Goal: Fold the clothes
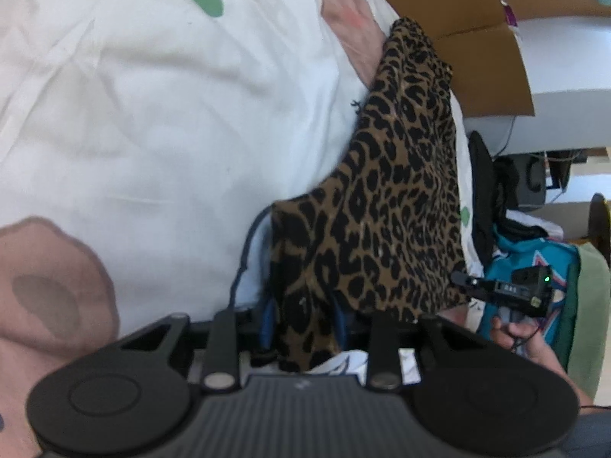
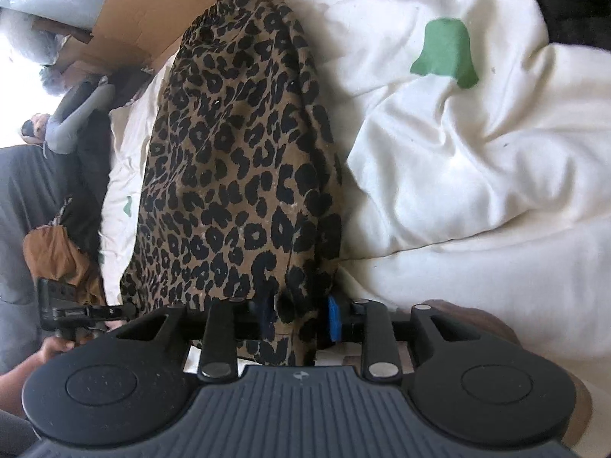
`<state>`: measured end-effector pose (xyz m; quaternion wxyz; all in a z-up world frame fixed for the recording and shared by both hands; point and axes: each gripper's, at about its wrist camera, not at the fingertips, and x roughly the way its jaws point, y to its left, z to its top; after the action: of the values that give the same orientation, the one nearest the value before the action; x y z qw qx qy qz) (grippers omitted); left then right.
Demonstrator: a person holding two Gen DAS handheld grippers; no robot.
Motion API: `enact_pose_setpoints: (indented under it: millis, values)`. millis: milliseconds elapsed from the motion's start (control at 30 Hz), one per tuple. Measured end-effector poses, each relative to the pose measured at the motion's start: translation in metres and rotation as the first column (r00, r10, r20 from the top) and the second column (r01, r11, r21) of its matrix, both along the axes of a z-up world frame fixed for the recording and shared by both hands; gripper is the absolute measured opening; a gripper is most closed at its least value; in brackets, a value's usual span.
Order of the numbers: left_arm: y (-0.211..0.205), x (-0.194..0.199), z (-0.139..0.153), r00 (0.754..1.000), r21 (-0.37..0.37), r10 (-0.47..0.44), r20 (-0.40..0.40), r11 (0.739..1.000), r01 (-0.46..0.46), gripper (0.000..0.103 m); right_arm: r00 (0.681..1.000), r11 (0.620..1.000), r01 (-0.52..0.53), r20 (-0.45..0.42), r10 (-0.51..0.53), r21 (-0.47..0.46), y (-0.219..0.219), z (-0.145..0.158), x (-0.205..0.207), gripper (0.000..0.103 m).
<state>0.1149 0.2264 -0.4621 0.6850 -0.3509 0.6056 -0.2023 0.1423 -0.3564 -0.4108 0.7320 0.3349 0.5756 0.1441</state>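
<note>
No legible text or labels.

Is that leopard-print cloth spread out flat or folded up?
Folded up. The leopard-print cloth lies doubled into a narrow strip on the white bedding, its near end between both grippers' fingers.

Two close fisheye views, each looking forward and steeply down along its own gripper's fingers. The left wrist view faces a white duvet from very near, with the other gripper at its right edge. Both views share the leopard-print garment lying on that duvet.
</note>
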Motion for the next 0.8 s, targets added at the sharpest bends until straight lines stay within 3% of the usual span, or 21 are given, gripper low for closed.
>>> enact_pose_setpoints:
  millis: [67, 133, 300, 333, 367, 400, 433, 667, 800]
  values:
    - [0.002, 0.001, -0.003, 1.000, -0.011, 0.008, -0.011, 1.000, -0.008, 0.024, 1.000, 1.000, 0.003, -0.005, -0.003, 0.019, -0.002, -0.004, 0.001, 0.033]
    - [0.004, 0.001, -0.005, 1.000, -0.015, 0.005, -0.015, 1.000, -0.005, 0.022, 1.000, 1.000, 0.005, -0.023, -0.004, 0.026, -0.004, -0.007, 0.002, 0.021]
    - [0.002, 0.002, -0.007, 1.000, -0.030, 0.006, -0.020, 1.000, -0.006, 0.022, 0.997, 0.996, 0.034, -0.066, -0.028, 0.082, -0.010, -0.015, 0.001, 0.020]
    - [0.002, 0.002, -0.006, 1.000, -0.026, 0.000, -0.021, 1.000, 0.000, 0.018, 0.997, 0.996, 0.034, -0.068, -0.028, 0.084, -0.010, -0.015, 0.001, 0.020]
    - [0.000, 0.003, -0.005, 1.000, -0.012, -0.016, -0.020, 1.000, 0.016, 0.008, 0.997, 0.996, 0.030, -0.071, -0.024, 0.084, -0.010, -0.016, 0.001, 0.020]
    - [0.000, 0.004, -0.003, 0.999, 0.001, -0.028, -0.020, 1.000, 0.028, 0.008, 0.997, 0.997, 0.020, -0.071, -0.014, 0.080, -0.009, -0.015, 0.001, 0.019]
    - [0.000, 0.005, 0.000, 0.999, 0.009, -0.027, -0.018, 1.000, 0.027, 0.007, 0.998, 0.997, 0.006, -0.066, -0.001, 0.074, -0.007, -0.013, 0.002, 0.010]
    - [0.000, -0.002, 0.029, 0.999, 0.024, -0.047, 0.003, 0.999, 0.046, 0.006, 0.999, 0.997, 0.002, -0.041, 0.001, 0.074, -0.006, 0.003, -0.002, 0.006]
    - [0.004, -0.011, 0.033, 0.999, 0.014, -0.033, -0.025, 0.999, 0.033, 0.006, 0.999, 0.997, -0.023, -0.039, 0.026, 0.076, -0.007, 0.009, -0.007, 0.006]
